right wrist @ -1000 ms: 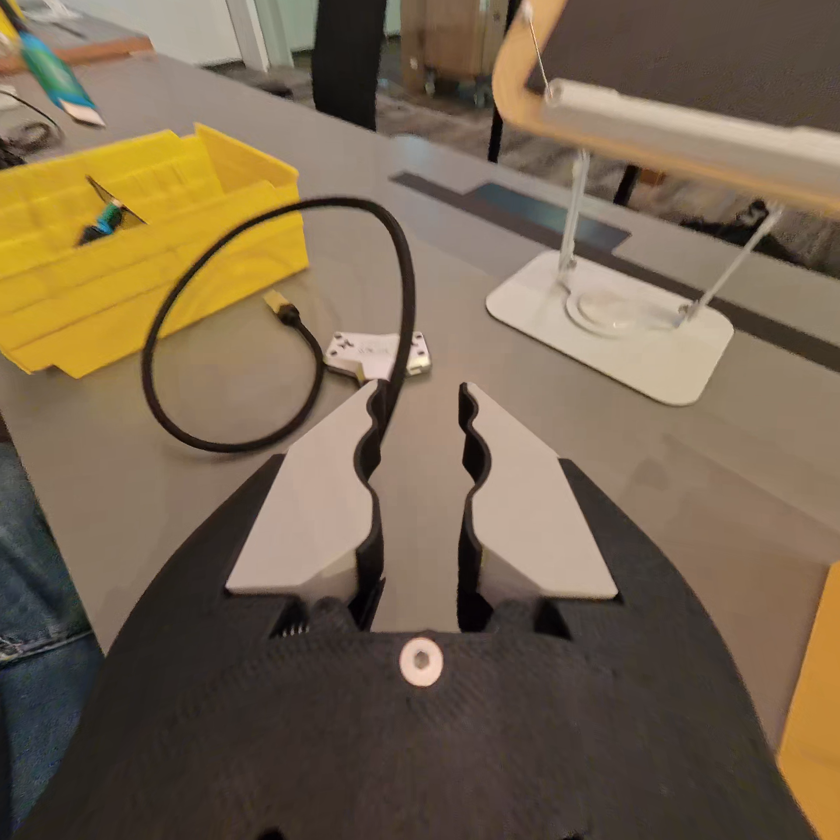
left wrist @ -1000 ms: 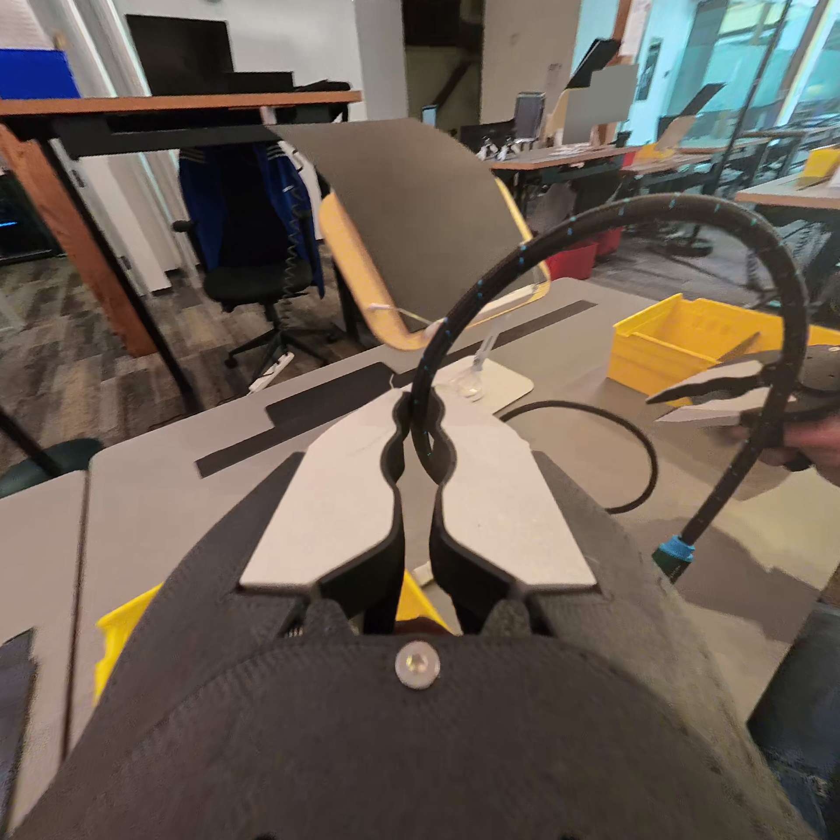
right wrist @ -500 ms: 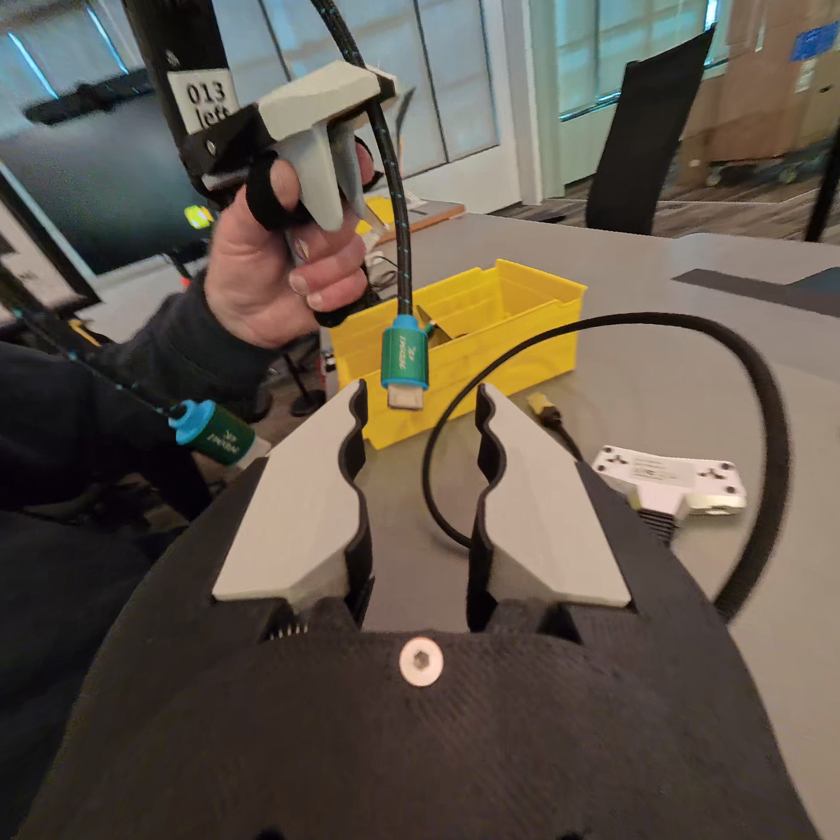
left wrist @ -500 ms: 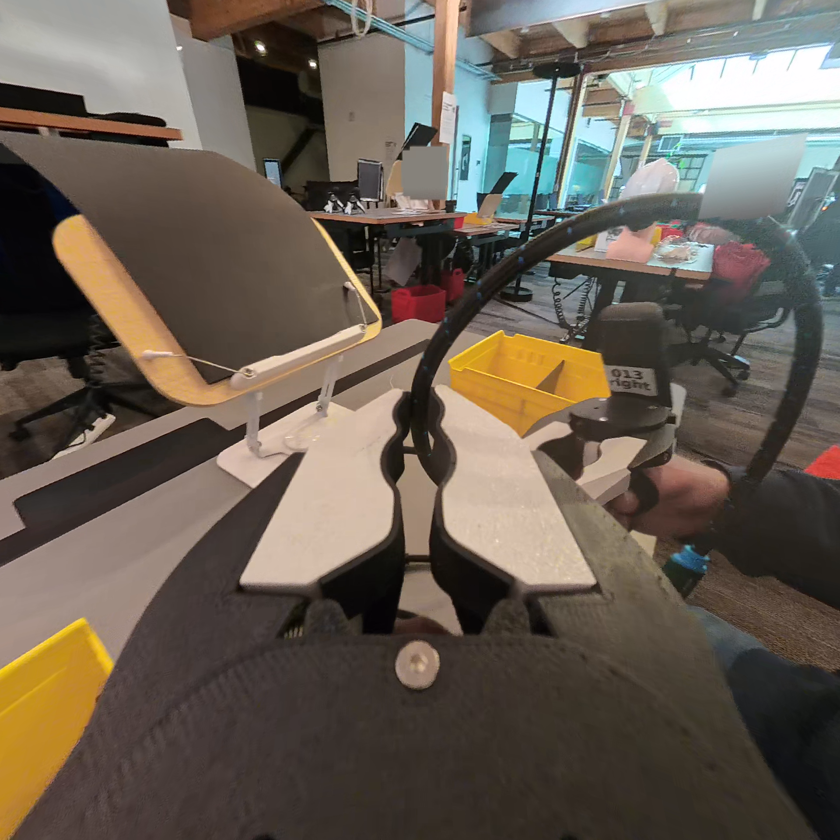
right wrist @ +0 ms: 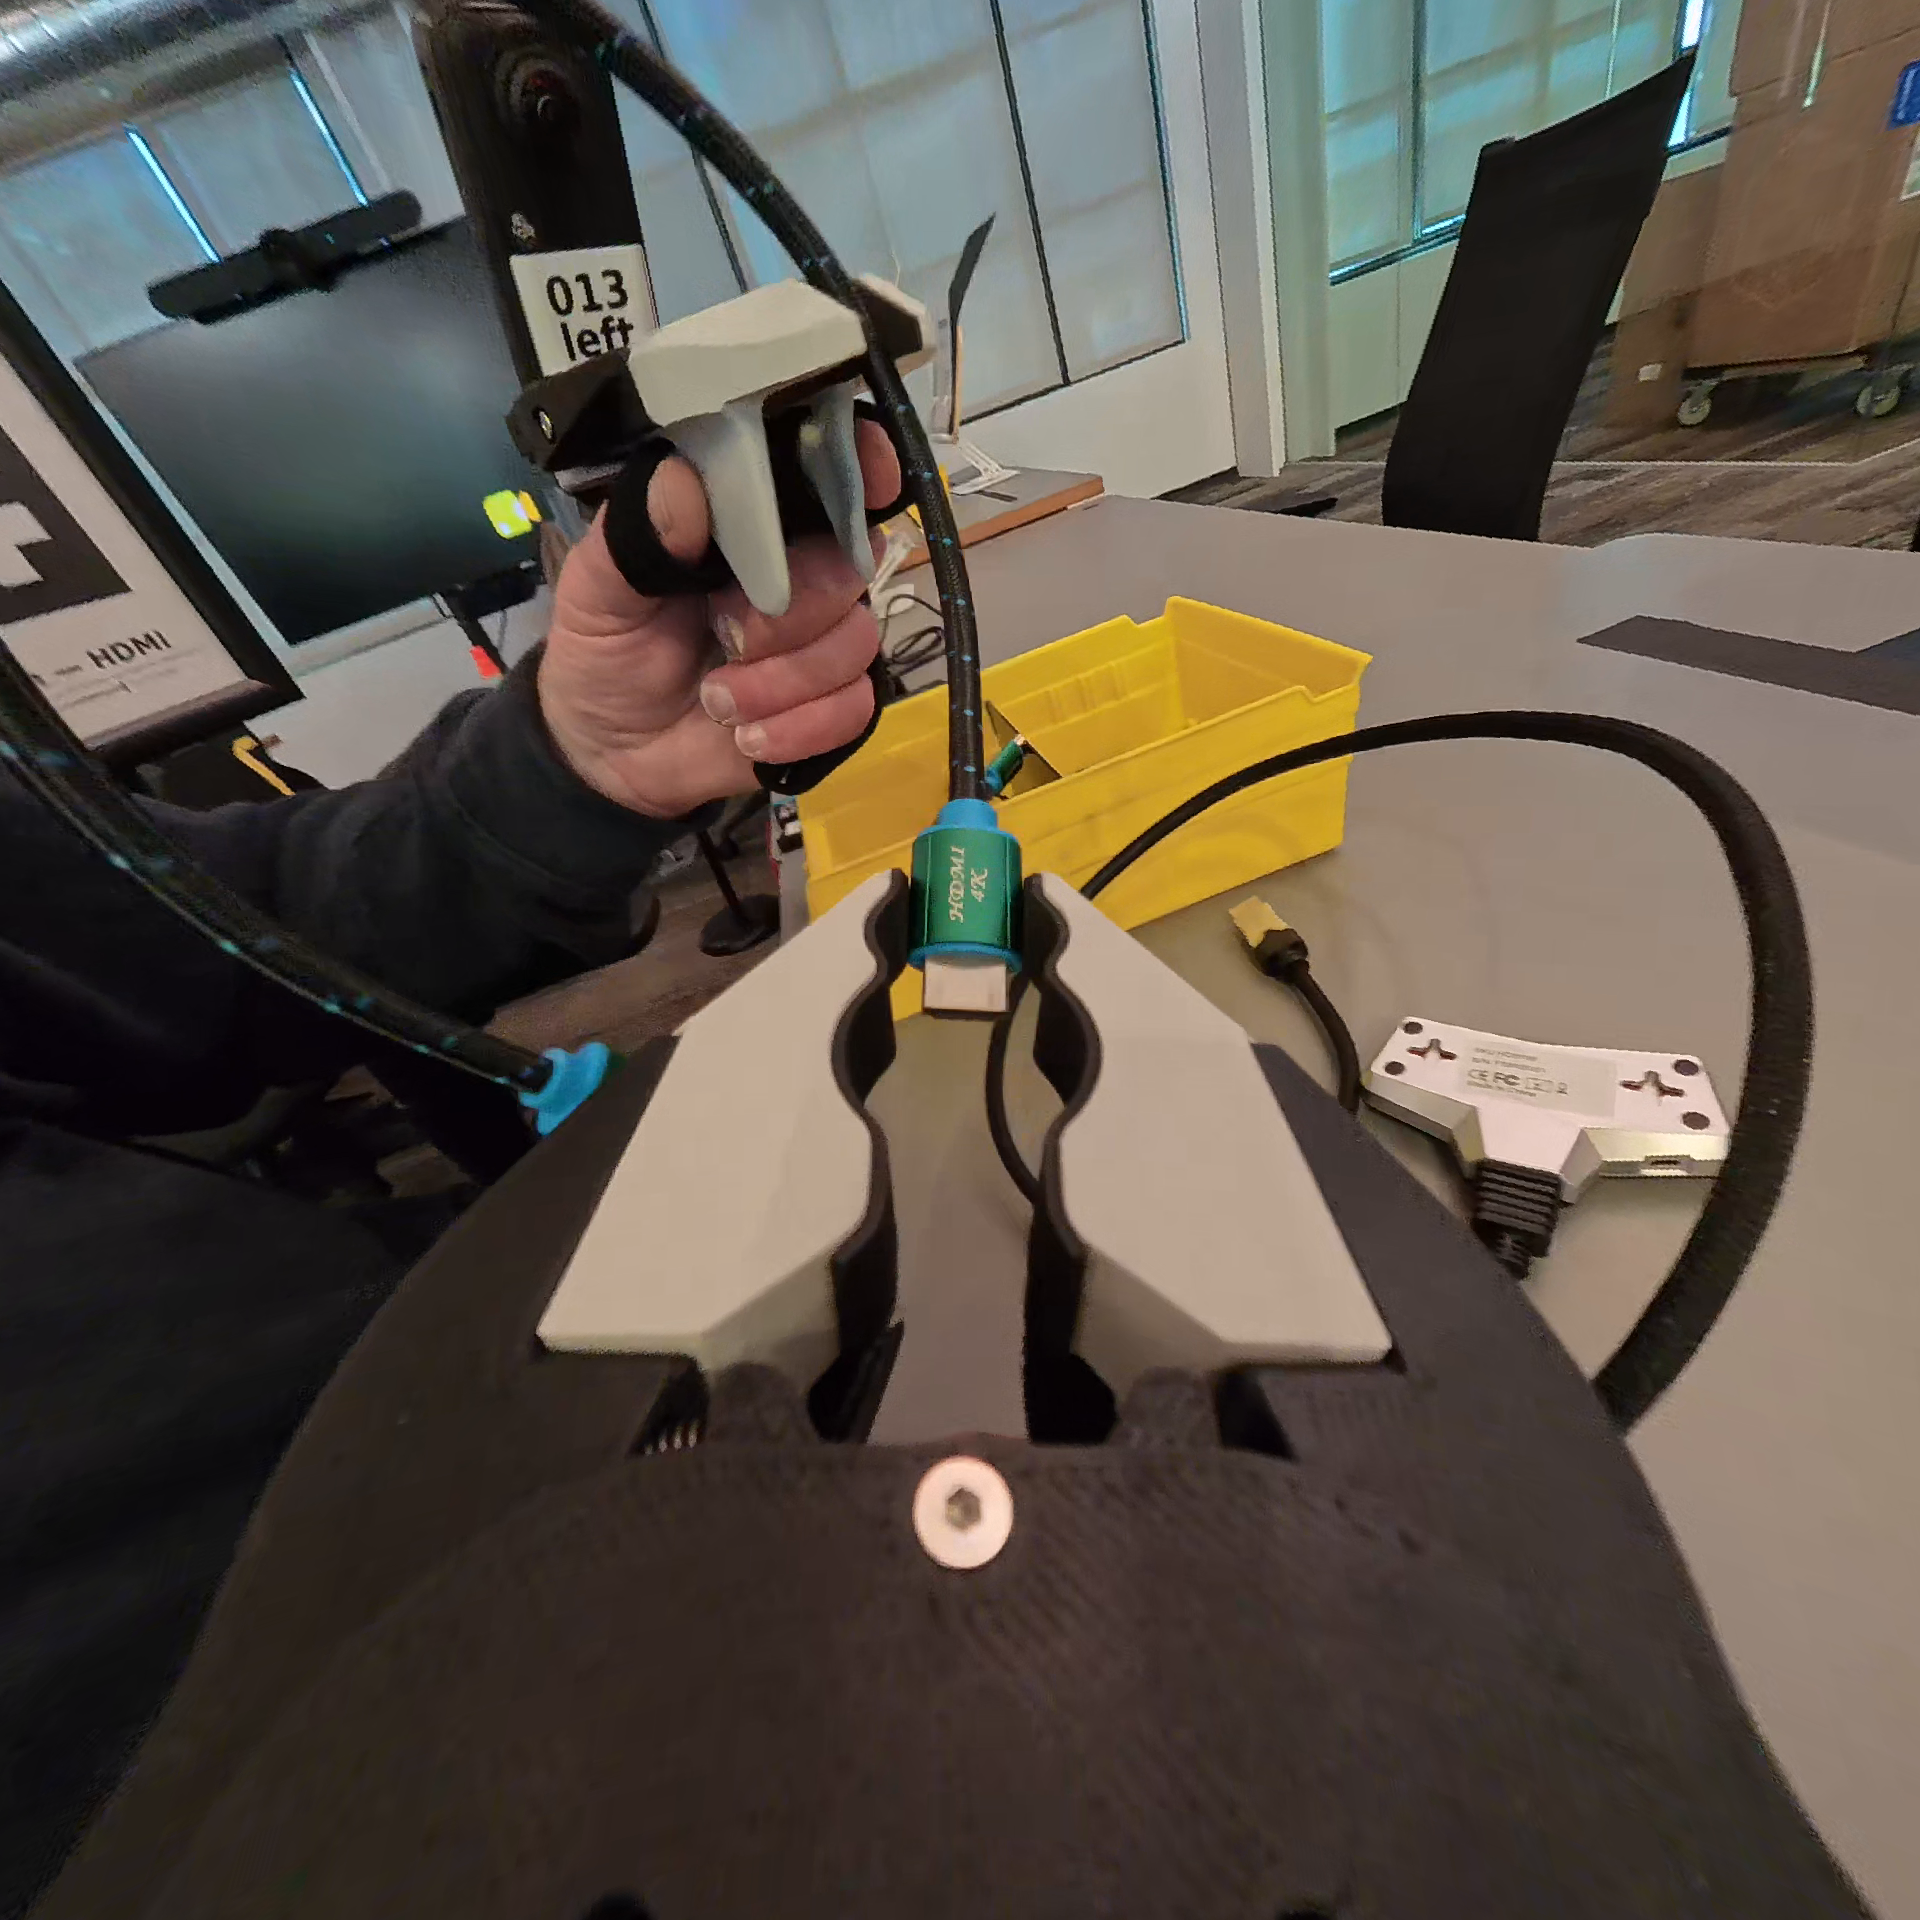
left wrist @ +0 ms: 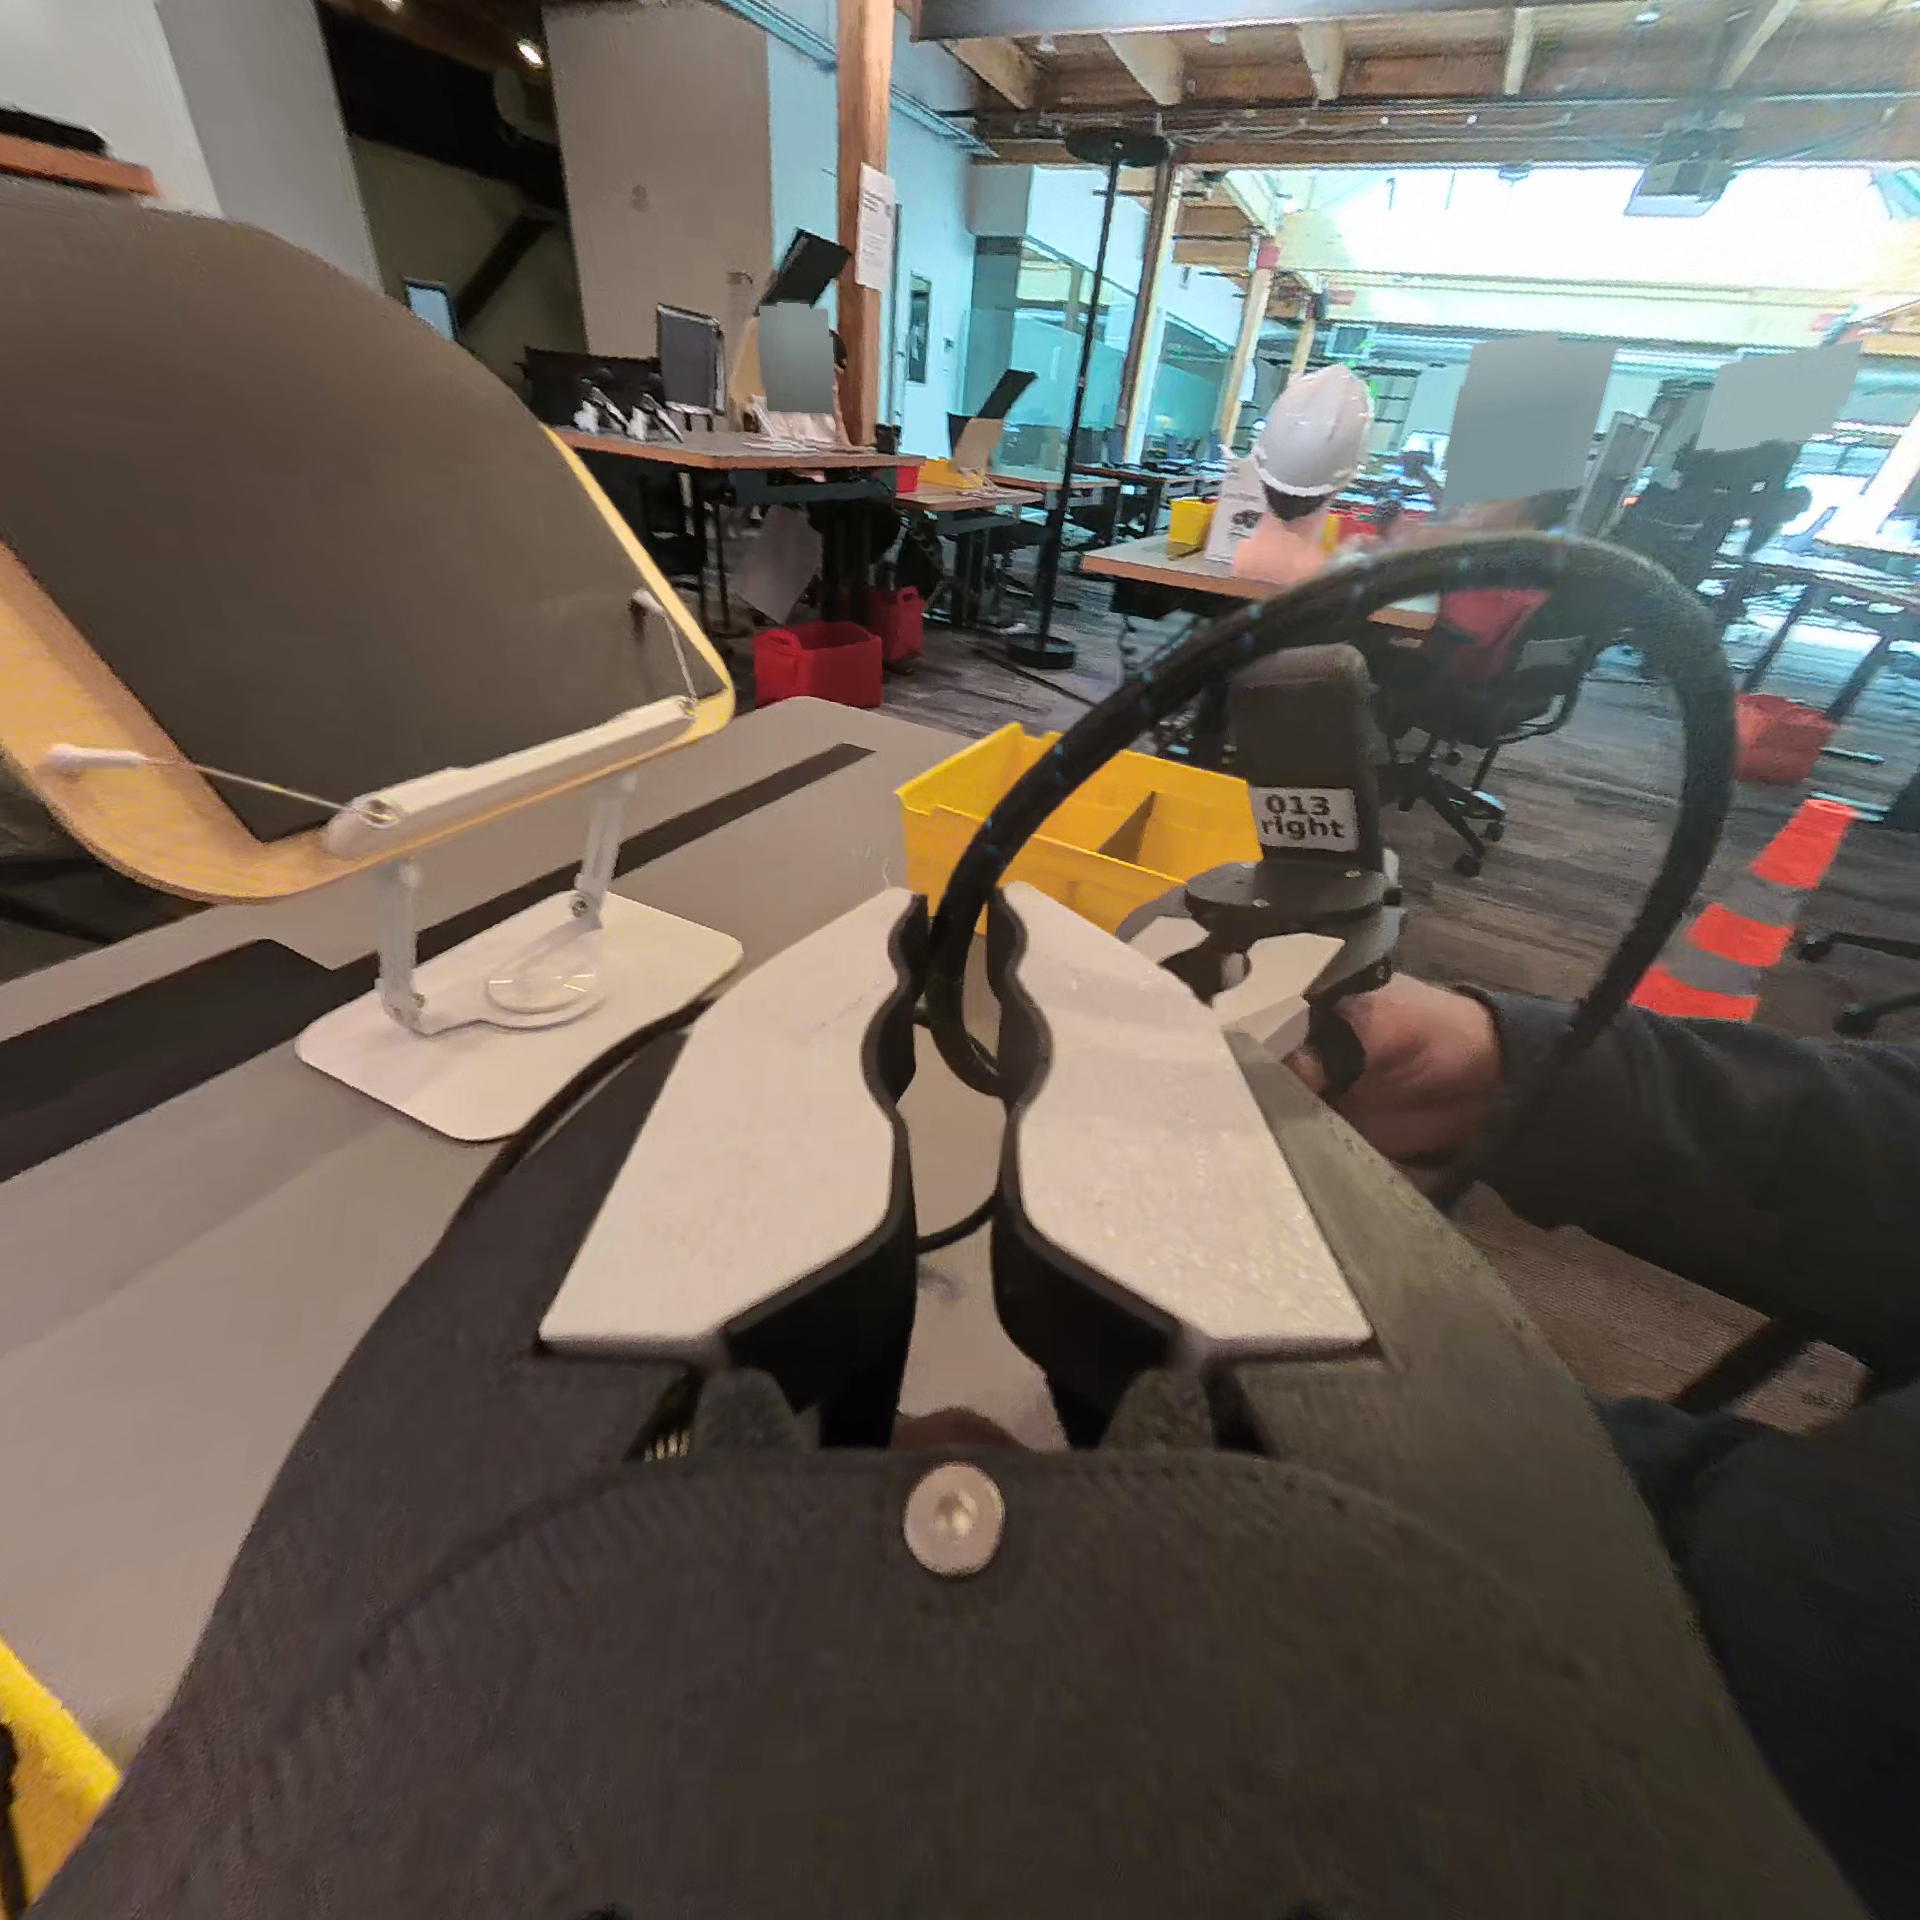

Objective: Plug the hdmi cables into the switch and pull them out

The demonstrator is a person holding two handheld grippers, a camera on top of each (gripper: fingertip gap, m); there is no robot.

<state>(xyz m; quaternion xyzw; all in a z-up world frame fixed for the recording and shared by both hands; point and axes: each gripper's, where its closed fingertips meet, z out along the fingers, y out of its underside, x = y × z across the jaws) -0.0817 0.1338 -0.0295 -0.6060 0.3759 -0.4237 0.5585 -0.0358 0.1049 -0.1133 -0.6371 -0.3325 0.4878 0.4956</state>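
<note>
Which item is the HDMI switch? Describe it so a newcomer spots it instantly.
On the grey table, look right of the yellow bin. The HDMI switch is the flat silver box lying there, with a thick black cable arching out of its ribbed black collar.

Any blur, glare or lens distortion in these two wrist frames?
Left wrist view: blown-out windows top right, fisheye bending at the edges, braided cable slightly soft. Right wrist view: green plug sharp between the jaws, switch and yellow bin clear, strong edge curvature, no glare.
</note>
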